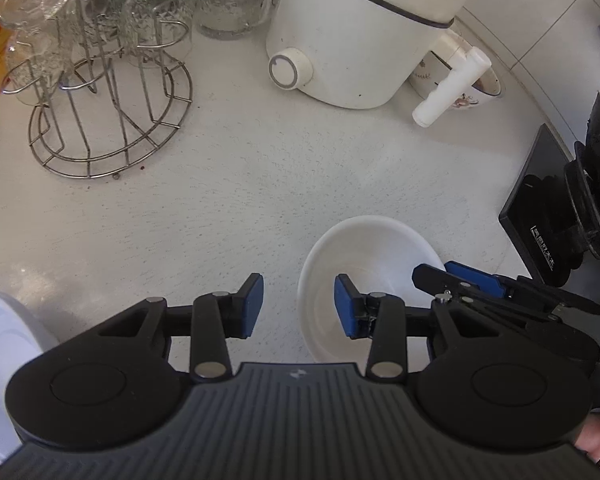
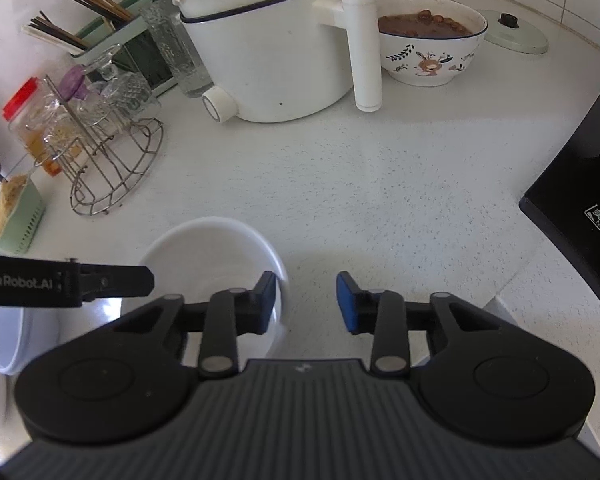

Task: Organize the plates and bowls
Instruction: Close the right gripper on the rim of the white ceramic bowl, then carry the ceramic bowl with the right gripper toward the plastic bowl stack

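A plain white bowl (image 1: 364,280) sits upright on the speckled white countertop (image 1: 236,200), between the two tools. The left gripper (image 1: 299,306) is spread apart, holding nothing, its right pad over the bowl's hollow. The right gripper (image 2: 306,302) is likewise apart and empty, its left pad over the bowl's right rim. Both tool bodies hide the bowl's near side. A second white dish (image 2: 4,340) at the left is cut off. Bare counter stretches ahead to the white electric pot (image 2: 268,48); a black appliance (image 2: 580,184) borders the right.
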The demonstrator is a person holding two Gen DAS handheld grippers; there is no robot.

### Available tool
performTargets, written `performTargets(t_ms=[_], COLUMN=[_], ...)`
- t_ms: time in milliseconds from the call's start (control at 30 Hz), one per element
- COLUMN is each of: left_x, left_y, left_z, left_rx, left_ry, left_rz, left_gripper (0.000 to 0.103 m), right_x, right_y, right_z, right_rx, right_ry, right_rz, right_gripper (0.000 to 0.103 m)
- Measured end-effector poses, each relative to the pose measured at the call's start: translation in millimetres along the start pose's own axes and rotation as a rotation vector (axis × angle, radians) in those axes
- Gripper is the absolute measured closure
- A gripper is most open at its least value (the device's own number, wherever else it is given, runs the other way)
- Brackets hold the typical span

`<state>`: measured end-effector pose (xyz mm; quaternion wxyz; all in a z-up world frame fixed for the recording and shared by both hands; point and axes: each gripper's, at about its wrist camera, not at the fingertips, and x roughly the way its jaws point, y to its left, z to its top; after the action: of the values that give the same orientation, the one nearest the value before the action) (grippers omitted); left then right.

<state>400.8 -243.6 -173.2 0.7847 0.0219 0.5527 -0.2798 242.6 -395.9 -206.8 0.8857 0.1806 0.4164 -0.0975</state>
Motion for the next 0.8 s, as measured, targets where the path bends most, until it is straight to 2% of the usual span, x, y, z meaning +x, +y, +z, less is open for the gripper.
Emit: performTargets(t_ms=[167,433,800], left_x=[5,3,-30], left_y=[-5,-8,-8], left_z=[2,-2,-9], left_rx=[0.017,0.005,-0.017], left_ry=[0.010,0.013,-0.042], left_rz=[-0.016,-0.016,0.002], left_gripper=[0.084,0.086,0.085], right_x=[3,1,-24], right_y=[0,5,20], right_z=[1,2,1], right_rx=[0.004,-0.003,-0.021], right_ry=[0.005,0.014,-0.029], right_rz=[0.026,0.039,0.076], right_gripper=[0.086,0.087,0.085])
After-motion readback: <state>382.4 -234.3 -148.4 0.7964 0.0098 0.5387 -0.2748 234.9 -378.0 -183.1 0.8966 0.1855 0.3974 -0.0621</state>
